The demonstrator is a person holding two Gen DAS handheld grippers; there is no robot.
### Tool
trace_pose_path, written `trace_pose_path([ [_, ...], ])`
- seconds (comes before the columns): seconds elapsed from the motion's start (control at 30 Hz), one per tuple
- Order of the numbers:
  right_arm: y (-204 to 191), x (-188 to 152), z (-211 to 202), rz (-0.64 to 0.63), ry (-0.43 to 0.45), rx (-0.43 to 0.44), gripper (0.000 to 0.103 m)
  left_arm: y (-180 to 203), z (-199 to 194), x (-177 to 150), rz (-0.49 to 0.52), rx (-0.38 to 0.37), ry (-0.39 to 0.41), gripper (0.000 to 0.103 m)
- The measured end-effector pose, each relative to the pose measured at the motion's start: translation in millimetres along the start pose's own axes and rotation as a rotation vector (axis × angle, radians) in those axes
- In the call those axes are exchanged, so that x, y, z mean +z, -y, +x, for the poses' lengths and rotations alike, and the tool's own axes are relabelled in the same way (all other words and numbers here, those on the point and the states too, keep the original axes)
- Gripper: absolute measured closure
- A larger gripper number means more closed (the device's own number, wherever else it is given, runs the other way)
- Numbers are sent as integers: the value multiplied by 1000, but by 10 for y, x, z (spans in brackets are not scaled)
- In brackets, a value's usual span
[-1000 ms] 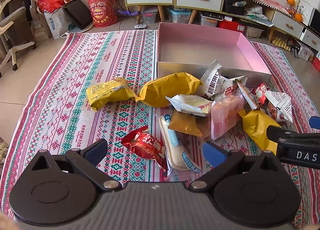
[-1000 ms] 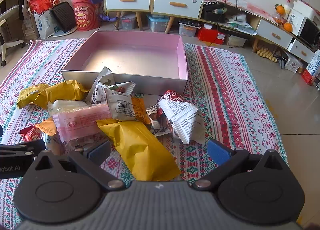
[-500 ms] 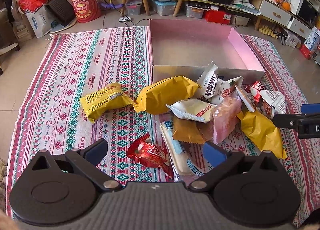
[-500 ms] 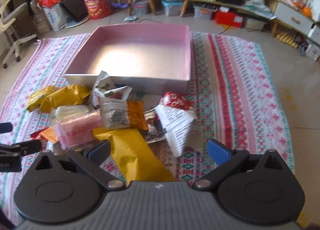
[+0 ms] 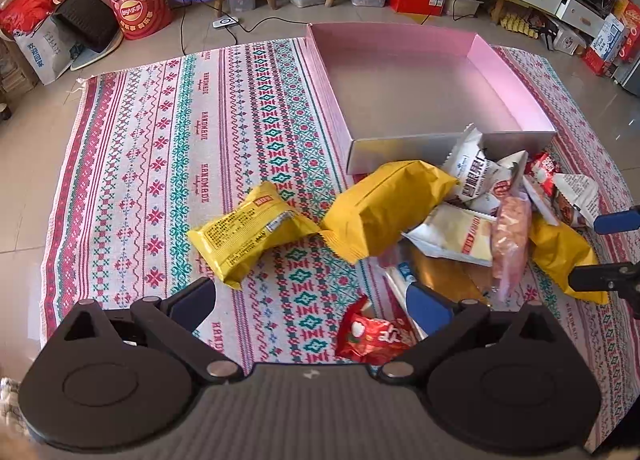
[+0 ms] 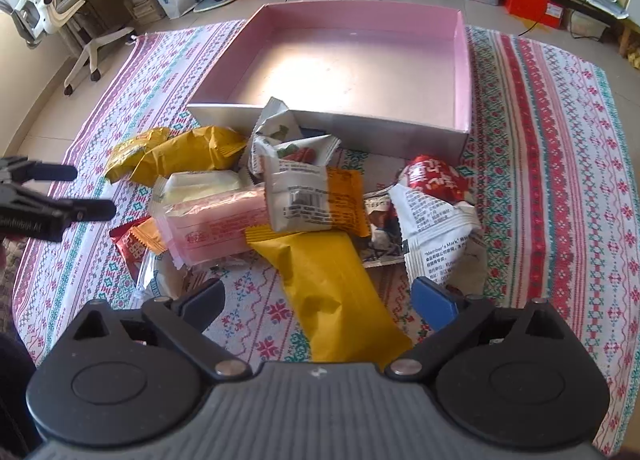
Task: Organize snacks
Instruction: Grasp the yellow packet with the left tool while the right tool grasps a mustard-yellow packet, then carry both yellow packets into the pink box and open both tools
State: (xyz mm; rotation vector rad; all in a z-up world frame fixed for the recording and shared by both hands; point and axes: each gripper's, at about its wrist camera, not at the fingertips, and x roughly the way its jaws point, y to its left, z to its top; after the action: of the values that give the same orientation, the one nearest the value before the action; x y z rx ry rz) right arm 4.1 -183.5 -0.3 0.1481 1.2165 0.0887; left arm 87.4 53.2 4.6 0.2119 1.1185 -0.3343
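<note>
While most of the floor is tile, a patterned rug (image 5: 168, 148) carries everything, w/ a pink box (image 6: 460, 72) near its far edge, open-topped, silver front wall facing the pile. Nothing shows inside the box.

Snack pile sits on the rug just in front of the box's near wall, some packs touching it. Biggest: a long yellow bag (image 6: 332, 292) at the near side of the pile, pointing toward the right claw (image 6: 320, 300), which hovers over its near end, fingers spread wide, gripping nothing. Another yellow bag (image 5: 384, 208) leans at the box's near left corner. A yellow printed pack (image 5: 248, 232) lies just left of it, corners about touching, toward the rug's middle. Pink pack (image 6: 216, 228) lies mid-pile, partly under a white-orange pack (image 6: 312, 200). White pack w/ black text (image 6: 432, 228) on the right side of the pile, a red-topped pack behind it. Small red pack (image 5: 372, 336) lies at the pile's near left, between the left claw (image 5: 316, 304) fingers in view; that claw is also released, wide apart, holding nothing. Can't tell how high either claw sits over the rug.
</note>
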Motion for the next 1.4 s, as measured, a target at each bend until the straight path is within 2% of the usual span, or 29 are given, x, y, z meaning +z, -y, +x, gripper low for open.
trace_pose_path([
  [0.17, -34, 20, 51, -34, -9, -21, 4, -116, 120, 79, 106, -14, 10, 2],
  [0.37, -78, 27, 100, -79, -13, -51, 4, -218, 297, 173, 191, -16, 7, 12],
  [0.53, -125, 22, 139, -124, -21, -60, 4, -307, 487, 240, 209, -19, 10, 19],
  [0.6, -142, 14, 145, -144, -24, -58, 4, -354, 532, 248, 190, -41, 21, 26],
  [0.67, -168, -8, 158, -164, -29, -50, 8, -394, 572, 244, 161, -69, 19, 30],
  [0.73, -187, -32, 207, -181, -57, -44, 25, -398, 616, 217, 149, -81, 14, 34],
  [0.83, -179, -61, 299, -186, -88, -84, 40, -374, 631, 175, 143, -74, 32, 36],
  [1.07, -39, -69, 327, -131, -88, -80, 50, -351, 612, 170, 88, -69, 44, 44],
  [1.13, -25, -82, 326, -136, -72, -68, 62, -344, 600, 169, 53, -65, 42, 46],
  [1.17, -19, -92, 322, -138, -66, -63, 64, -347, 596, 172, 34, -68, 42, 47],
  [1.4, -14, -166, 165, -124, -20, -46, 66, -302, 510, 175, -5, -76, 40, 54],
])
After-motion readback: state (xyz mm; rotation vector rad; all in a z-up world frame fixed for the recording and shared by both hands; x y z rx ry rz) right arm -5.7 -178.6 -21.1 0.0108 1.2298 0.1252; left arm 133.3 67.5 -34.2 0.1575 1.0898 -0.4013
